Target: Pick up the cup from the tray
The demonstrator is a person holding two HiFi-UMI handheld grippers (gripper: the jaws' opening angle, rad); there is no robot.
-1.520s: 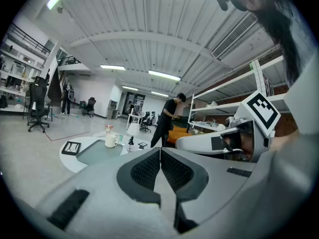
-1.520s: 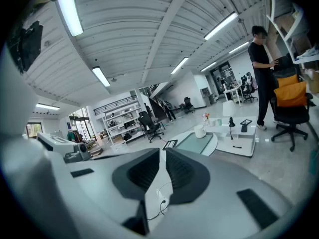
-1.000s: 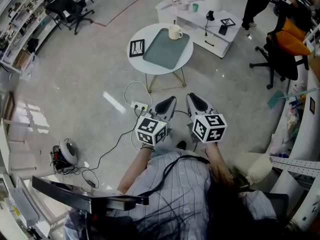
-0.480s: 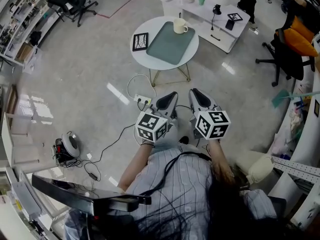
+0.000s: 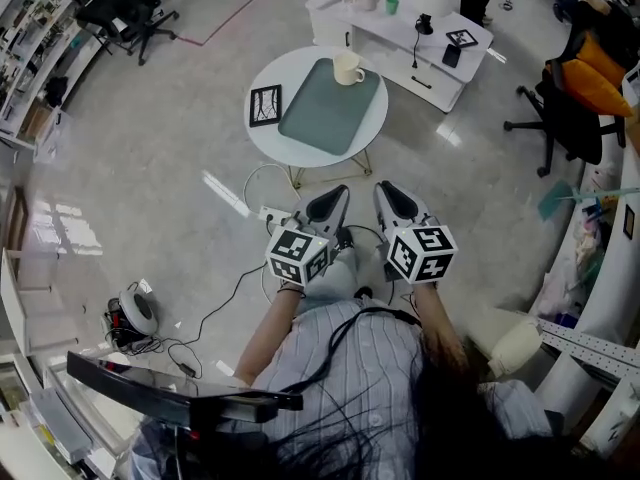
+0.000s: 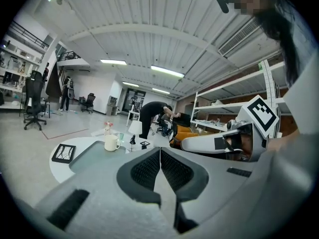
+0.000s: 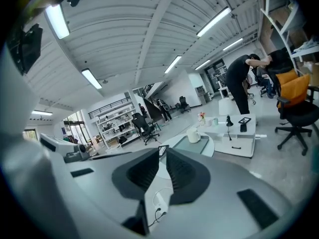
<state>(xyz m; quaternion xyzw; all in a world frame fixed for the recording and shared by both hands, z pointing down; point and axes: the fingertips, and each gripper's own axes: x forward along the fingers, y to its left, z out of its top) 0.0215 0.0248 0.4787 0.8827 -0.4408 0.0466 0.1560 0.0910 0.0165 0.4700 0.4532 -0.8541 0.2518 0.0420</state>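
A white cup (image 5: 348,68) stands at the far corner of a grey-green tray (image 5: 325,113) on a round white table (image 5: 262,140). My left gripper (image 5: 337,195) and right gripper (image 5: 384,190) are side by side over the floor, short of the table and pointing toward it. Both are shut with nothing between the jaws. In the left gripper view the cup (image 6: 110,142) stands far beyond the closed jaws of my left gripper (image 6: 160,152). From the right gripper view, the cup (image 7: 193,135) stands ahead and to the right of my right gripper (image 7: 163,155).
A black picture frame (image 5: 265,106) lies on the table left of the tray. A power strip (image 5: 277,213) with cables lies on the floor between me and the table. Behind the table is a low white cabinet (image 5: 420,53); office chairs (image 5: 560,108) stand at the right.
Both grippers have moved a little toward the table, which now looks slightly nearer. Both stay shut and empty.
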